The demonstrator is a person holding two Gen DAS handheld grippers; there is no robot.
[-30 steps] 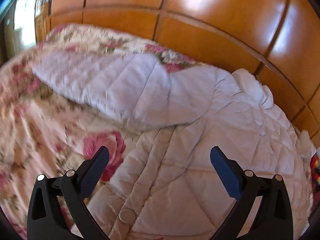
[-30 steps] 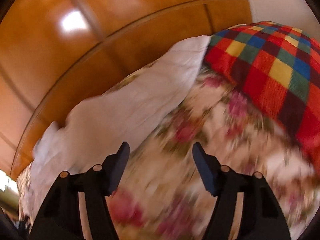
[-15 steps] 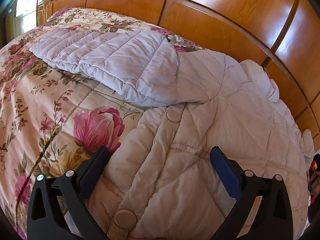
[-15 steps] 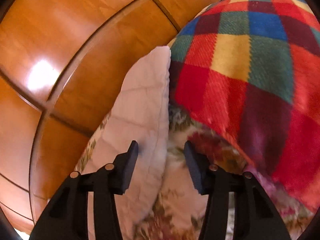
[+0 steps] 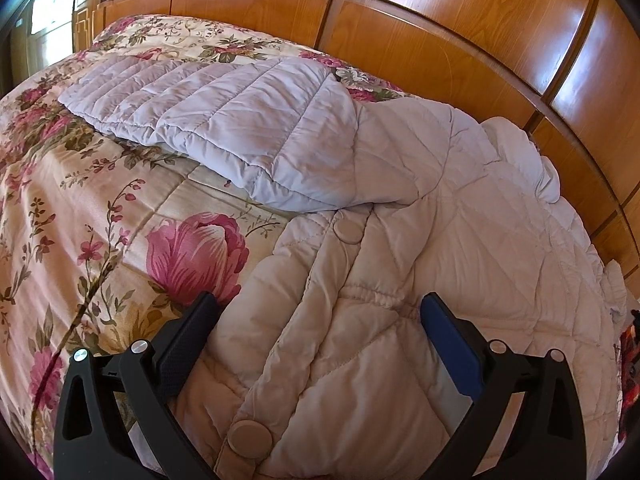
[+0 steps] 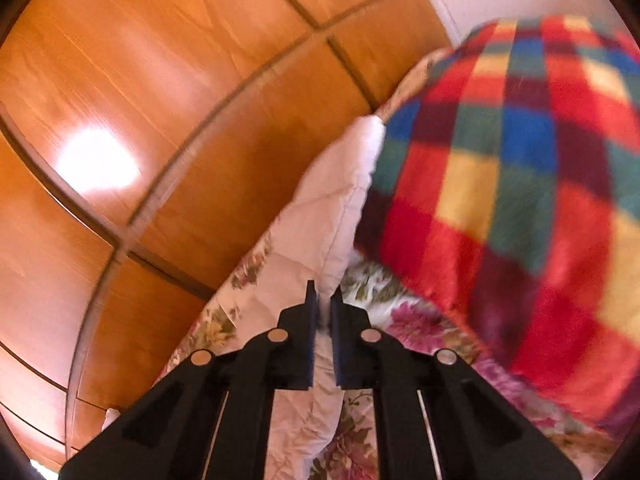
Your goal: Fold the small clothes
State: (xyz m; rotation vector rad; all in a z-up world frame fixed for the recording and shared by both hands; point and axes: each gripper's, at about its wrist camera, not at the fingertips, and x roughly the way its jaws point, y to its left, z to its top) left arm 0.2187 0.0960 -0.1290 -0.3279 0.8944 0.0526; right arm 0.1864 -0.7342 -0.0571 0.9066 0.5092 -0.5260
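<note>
A pale quilted jacket point(image 5: 440, 240) lies spread on the floral bedspread point(image 5: 100, 220), front up, with round buttons point(image 5: 347, 231) along its placket. One sleeve point(image 5: 240, 120) stretches out to the left across the bed. My left gripper point(image 5: 319, 300) hovers open just above the jacket's lower front, one finger over the bedspread, the other over the quilting. In the right wrist view, my right gripper point(image 6: 323, 296) is shut on the edge of the jacket's other white sleeve point(image 6: 328, 216), which lies against a plaid blanket.
A red, blue and yellow plaid blanket point(image 6: 500, 180) is heaped on the bed right of the pinched sleeve. Glossy wooden wardrobe doors point(image 5: 440, 40) run close behind the bed. A bright window point(image 5: 48, 12) shows at far left.
My right gripper moved in along the white sleeve beside the plaid blanket, rolled, and its jaws went from wide apart to shut on the fabric. The left gripper stayed open over the jacket.
</note>
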